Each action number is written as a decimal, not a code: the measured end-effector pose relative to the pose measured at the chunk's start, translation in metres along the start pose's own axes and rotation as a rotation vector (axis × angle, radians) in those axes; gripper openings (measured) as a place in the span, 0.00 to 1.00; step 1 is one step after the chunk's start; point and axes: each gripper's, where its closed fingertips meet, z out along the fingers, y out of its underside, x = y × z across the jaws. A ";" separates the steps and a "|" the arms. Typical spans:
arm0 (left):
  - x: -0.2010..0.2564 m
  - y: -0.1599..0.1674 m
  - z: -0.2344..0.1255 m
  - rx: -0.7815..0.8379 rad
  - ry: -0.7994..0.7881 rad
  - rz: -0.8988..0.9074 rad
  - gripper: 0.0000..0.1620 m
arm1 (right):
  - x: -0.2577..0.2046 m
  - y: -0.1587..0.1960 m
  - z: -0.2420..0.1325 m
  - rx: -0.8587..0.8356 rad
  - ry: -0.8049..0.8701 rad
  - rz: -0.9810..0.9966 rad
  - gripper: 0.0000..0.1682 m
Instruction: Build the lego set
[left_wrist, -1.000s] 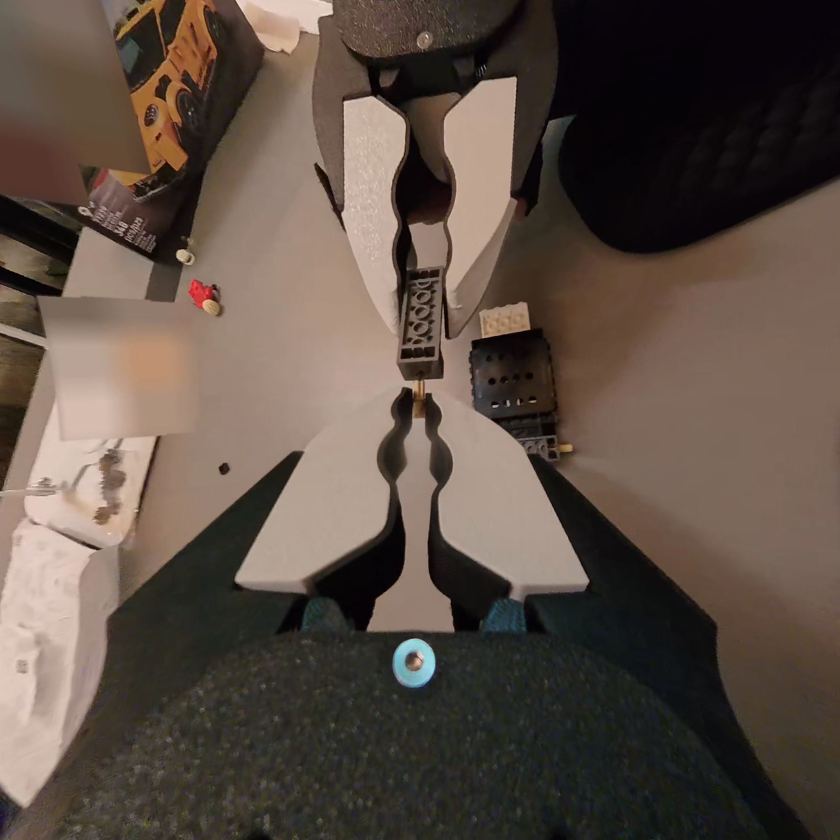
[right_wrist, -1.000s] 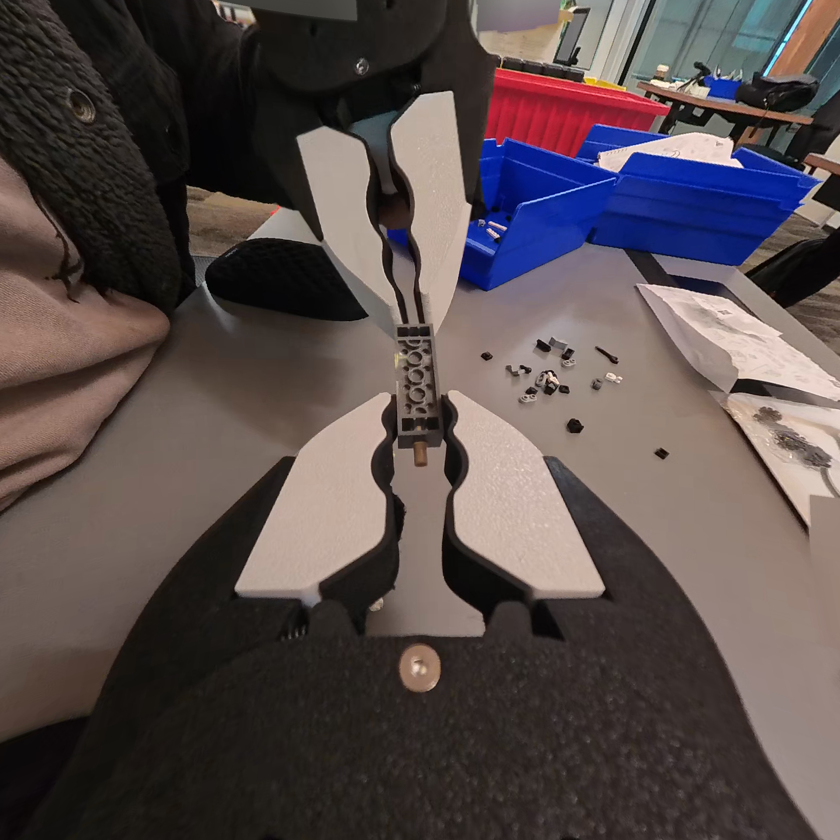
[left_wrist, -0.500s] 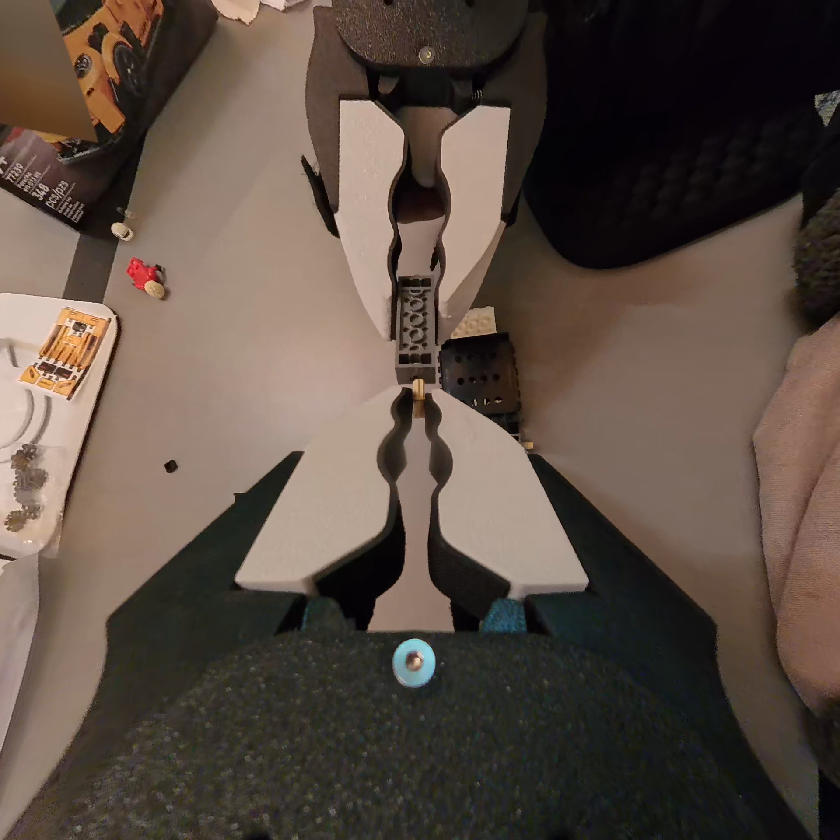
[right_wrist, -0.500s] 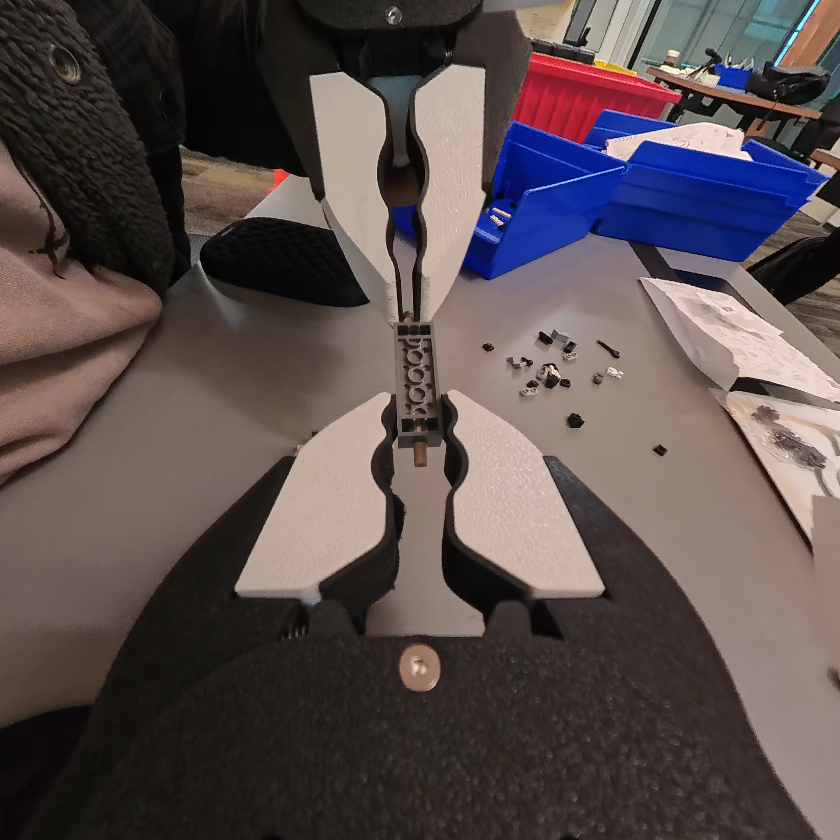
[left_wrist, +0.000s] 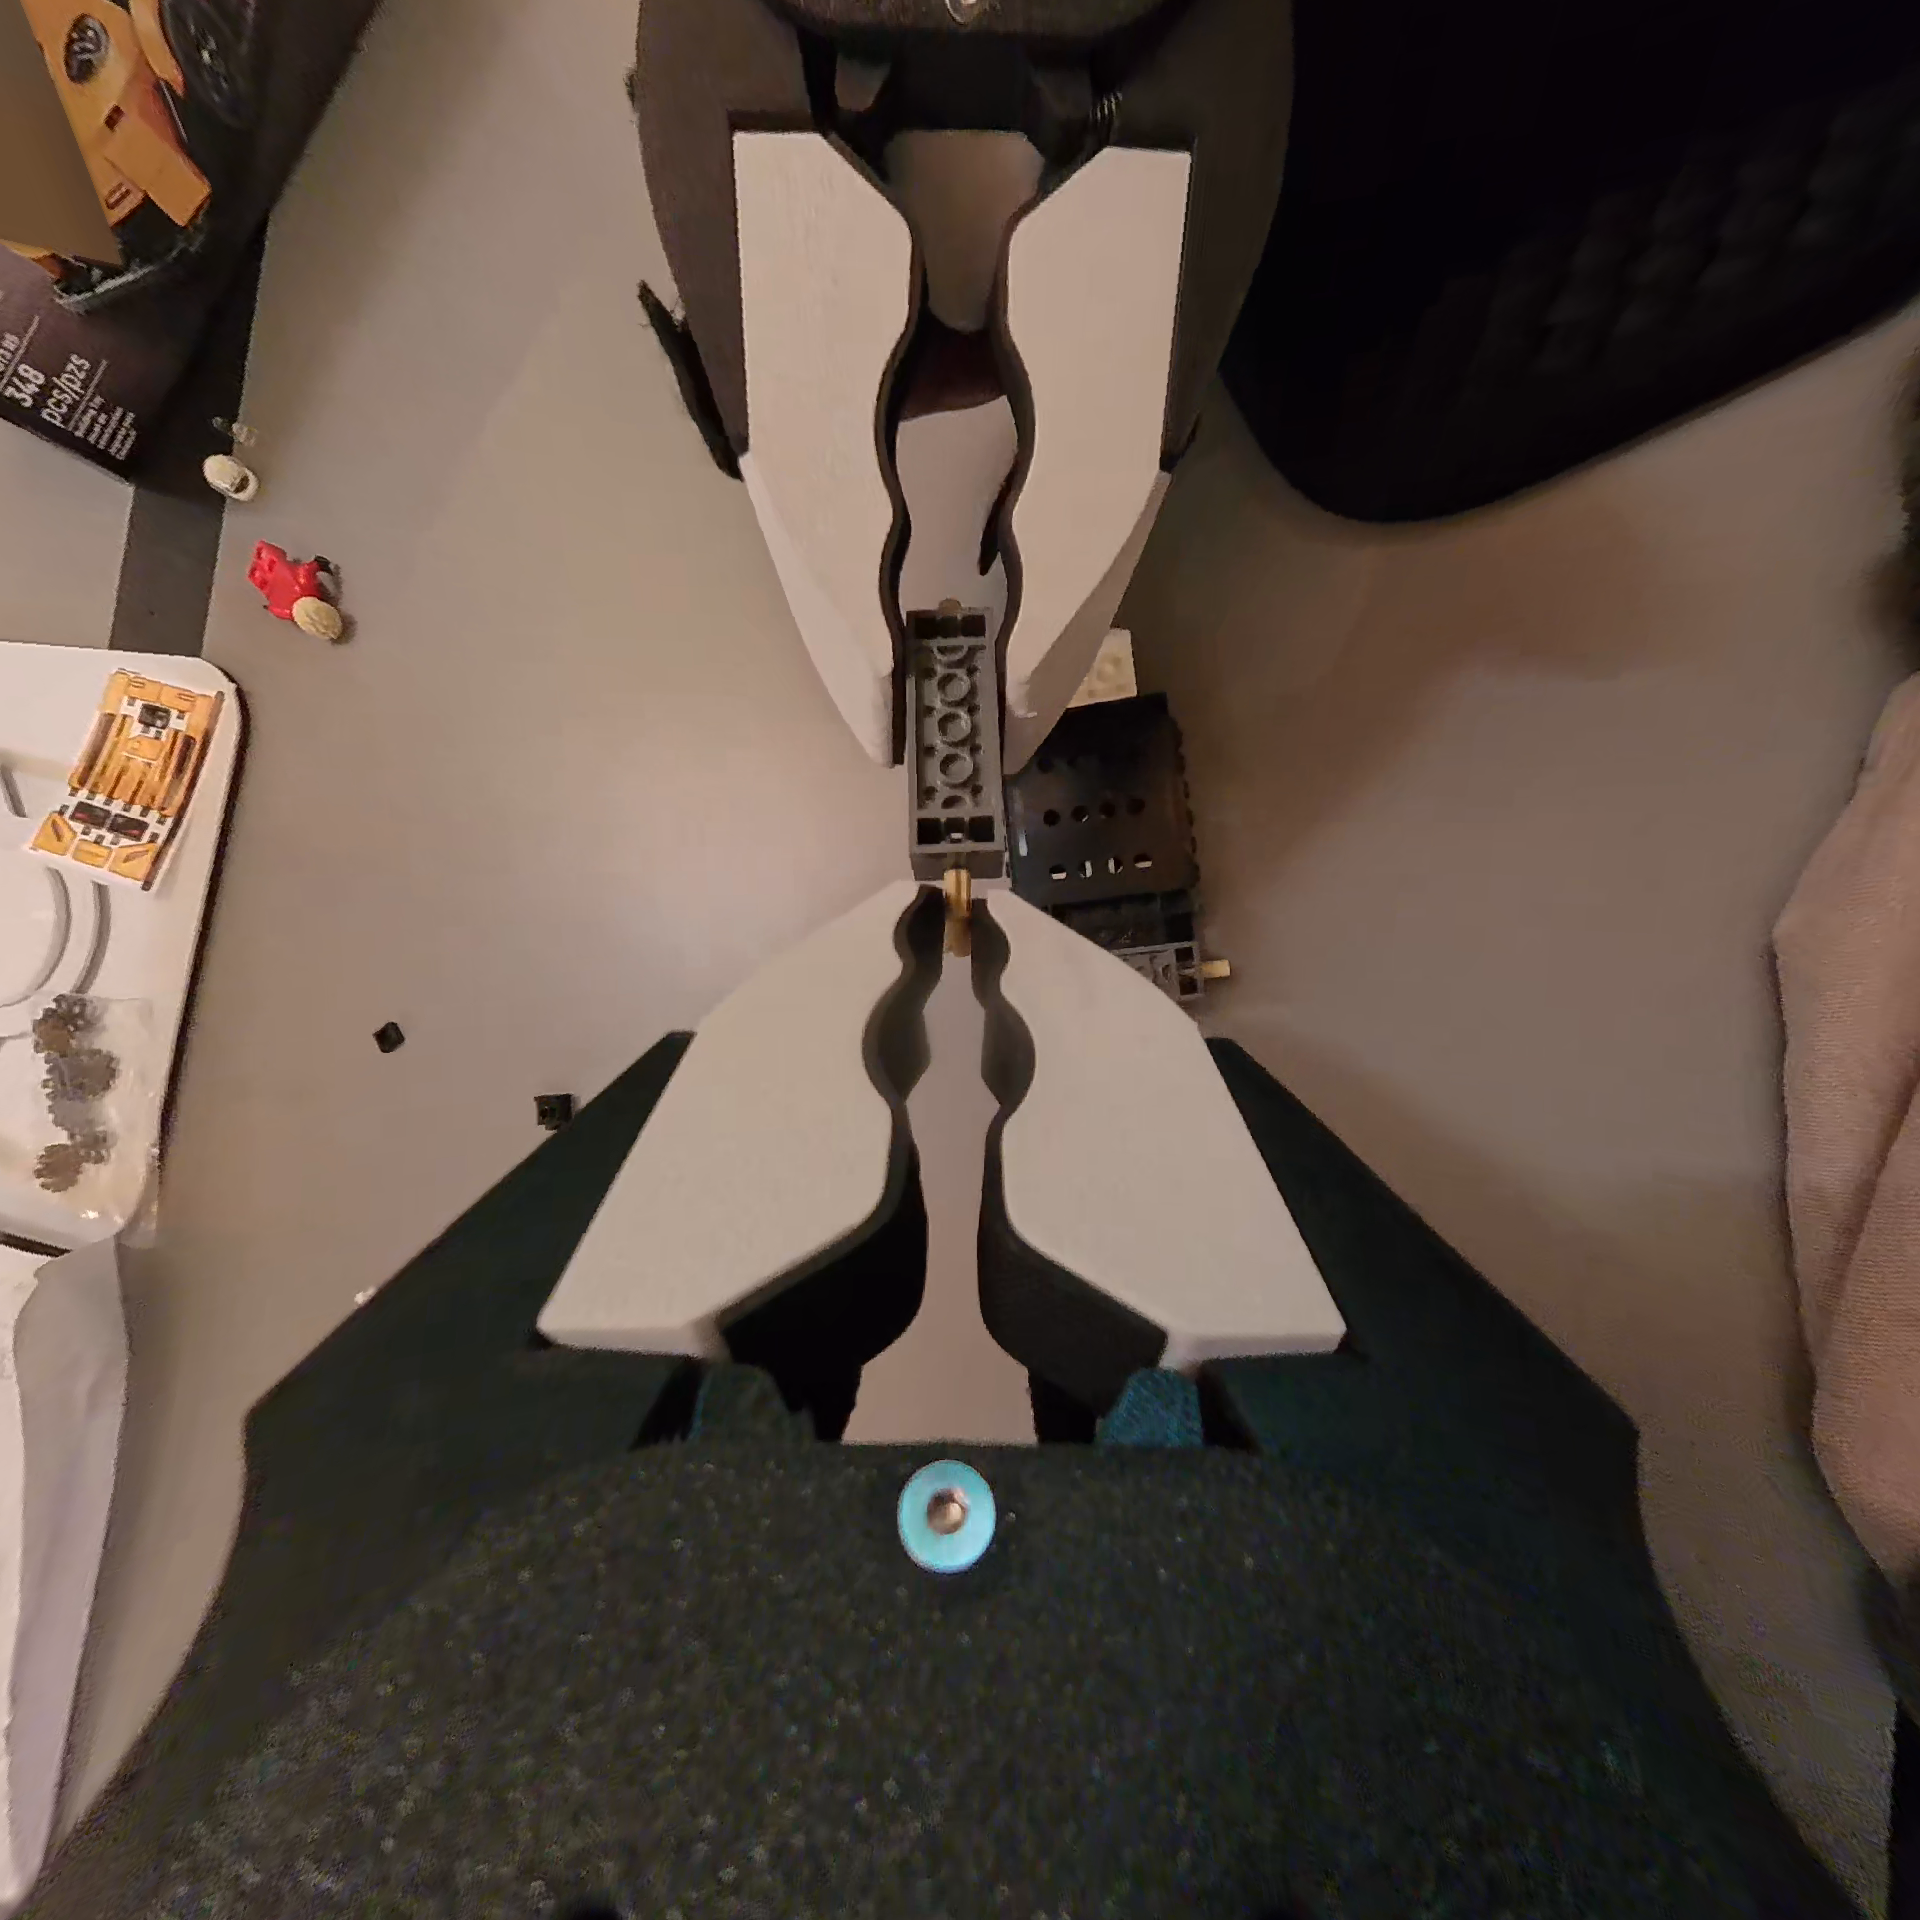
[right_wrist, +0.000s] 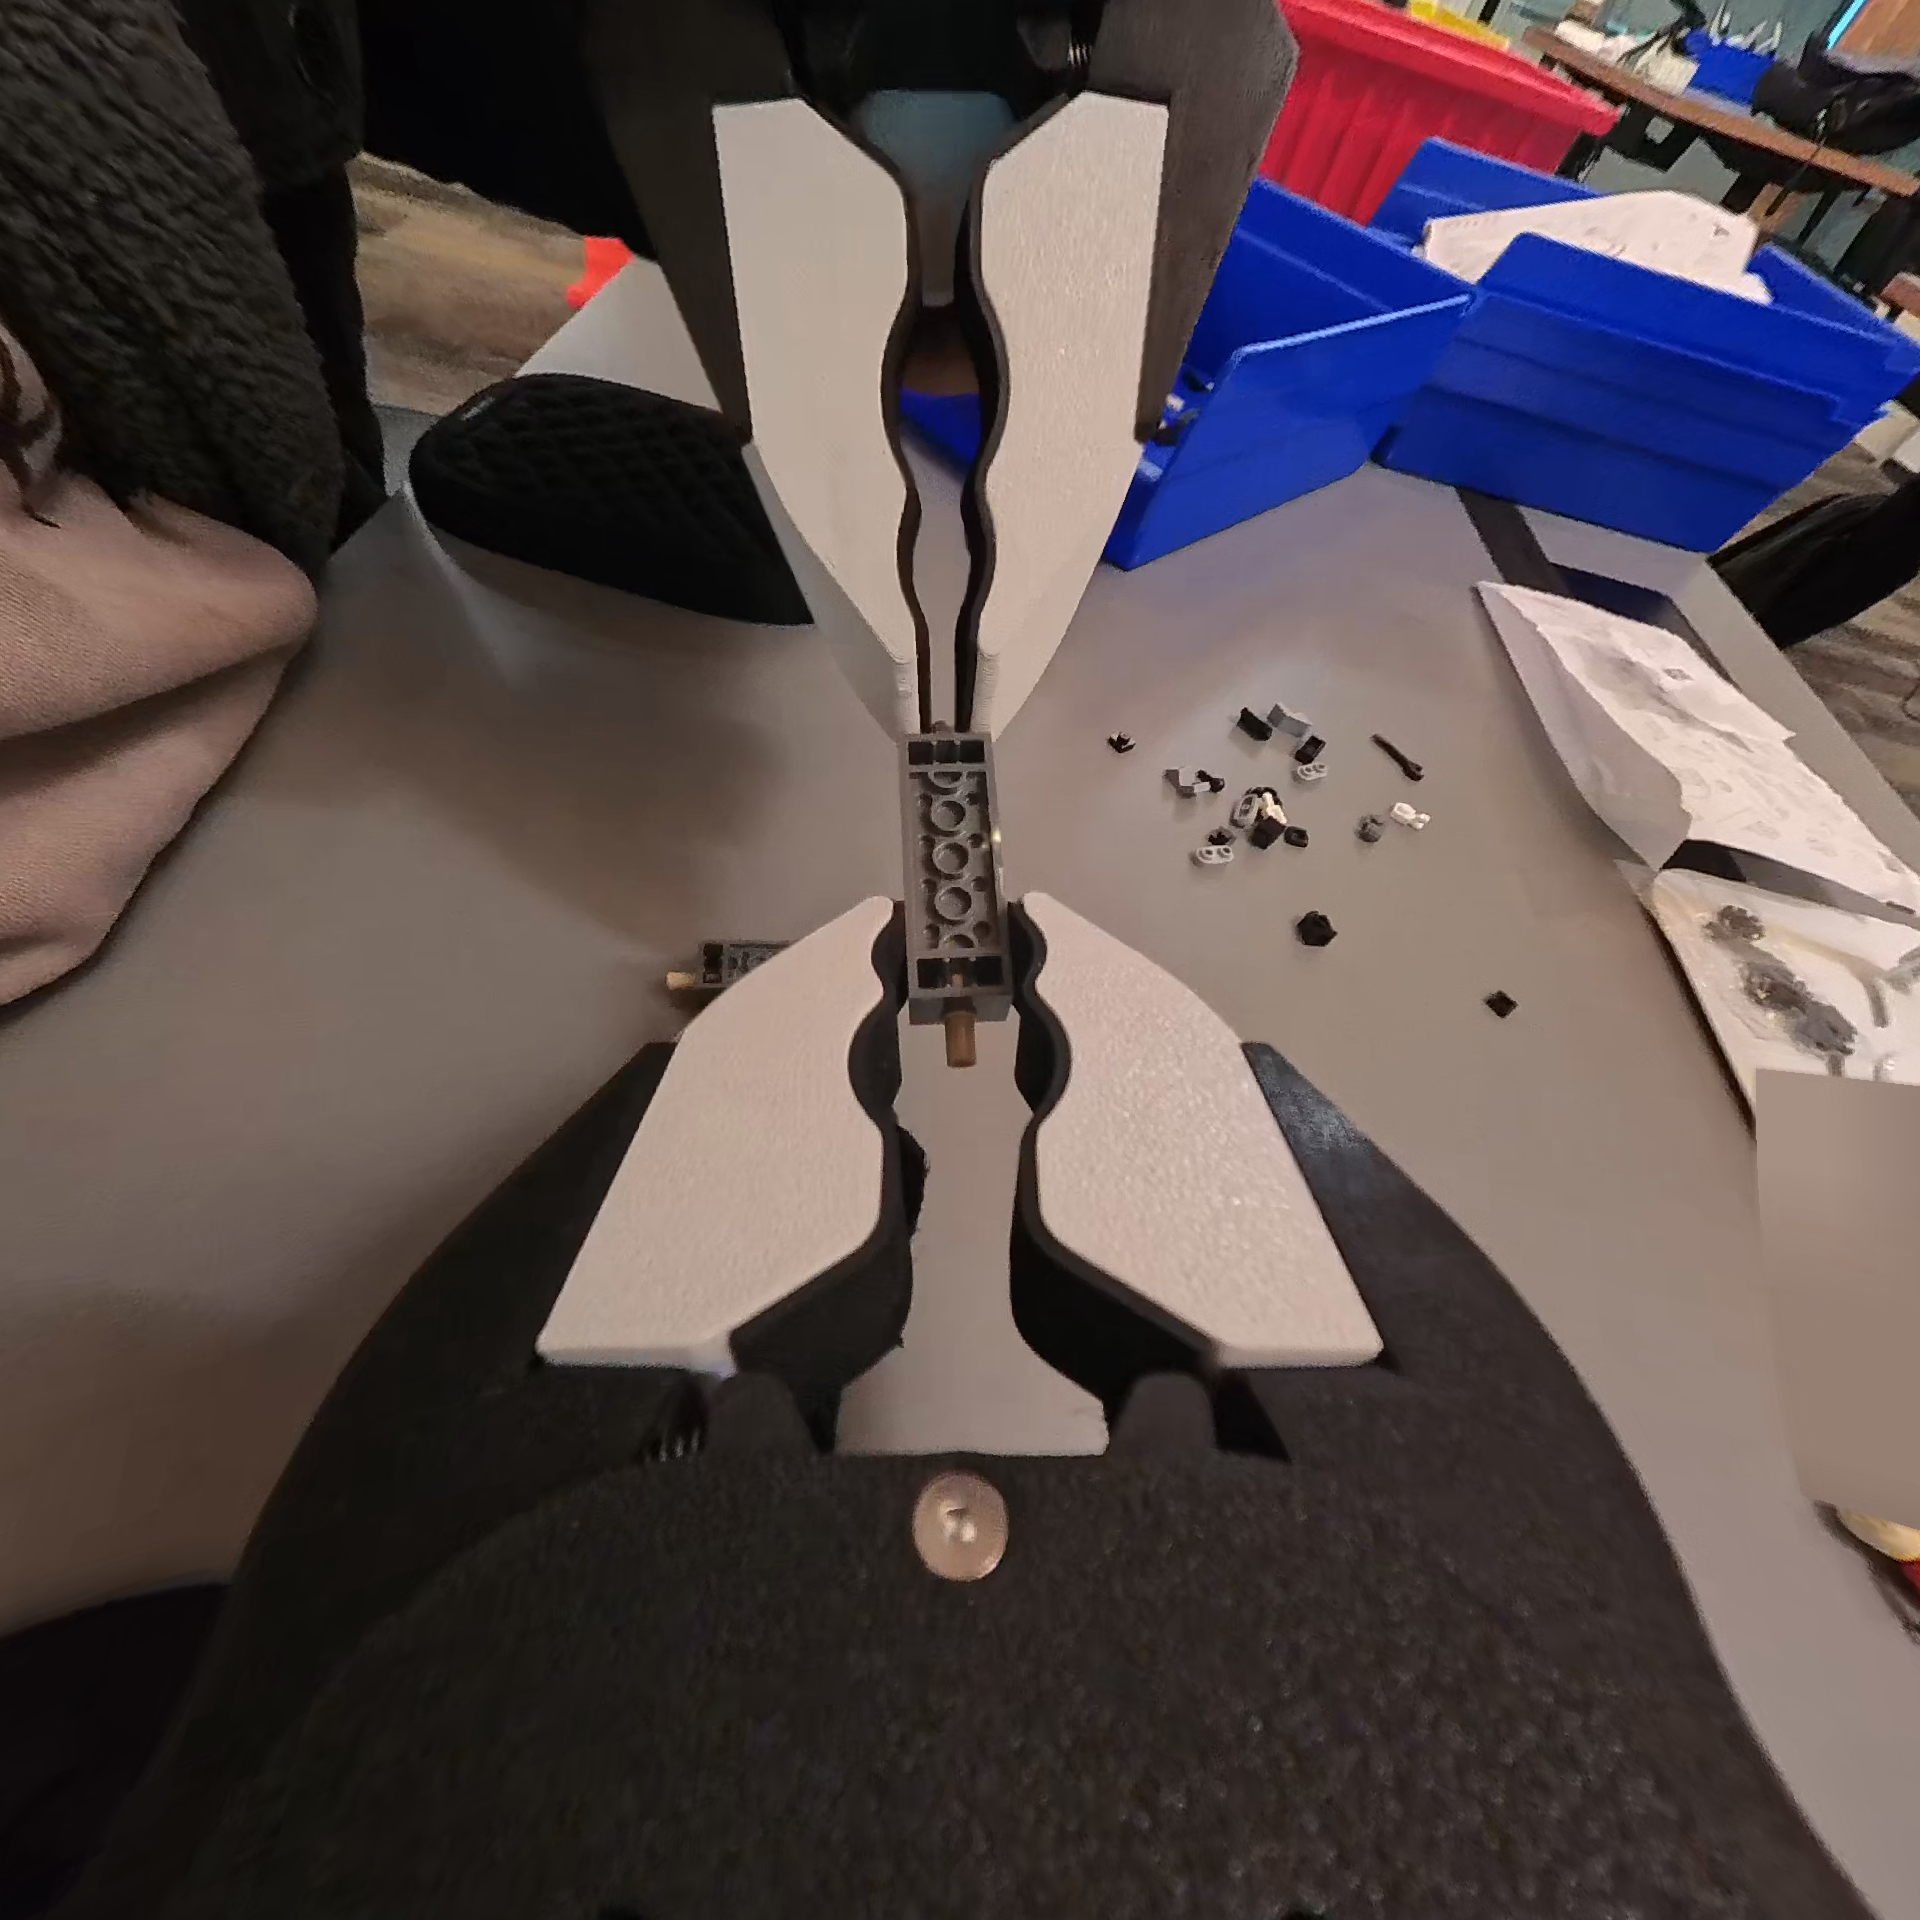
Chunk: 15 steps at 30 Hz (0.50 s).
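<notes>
My right gripper is shut on a dark grey holed brick and holds it above the grey table. A tan pin sticks out of the brick's near end. My left gripper faces it tip to tip and is shut on a second tan pin that touches the far end of the brick. The left gripper also shows at the top of the right wrist view. A black part-built assembly lies on the table below the grippers.
A set box, red piece, sticker sheet and bag of small gears lie left. Loose small pieces, paper instructions and blue bins are right. A black pad and a person's sleeve are close by. The tips of both grippers are at nearly the same place.
The left gripper has turned from tilted to straight in line with the brick. Both grippers have shifted together over the table. The pin stays at the brick's end.
</notes>
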 end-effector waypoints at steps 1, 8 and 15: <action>0.000 0.001 0.001 -0.008 -0.003 0.009 0.03 | -0.001 0.001 0.001 -0.009 -0.007 0.008 0.10; -0.001 0.008 0.007 -0.074 -0.053 0.092 0.03 | -0.003 0.006 0.004 -0.059 -0.043 0.097 0.10; -0.002 0.013 0.012 -0.101 -0.044 0.086 0.03 | -0.004 0.011 0.006 -0.106 -0.060 0.173 0.10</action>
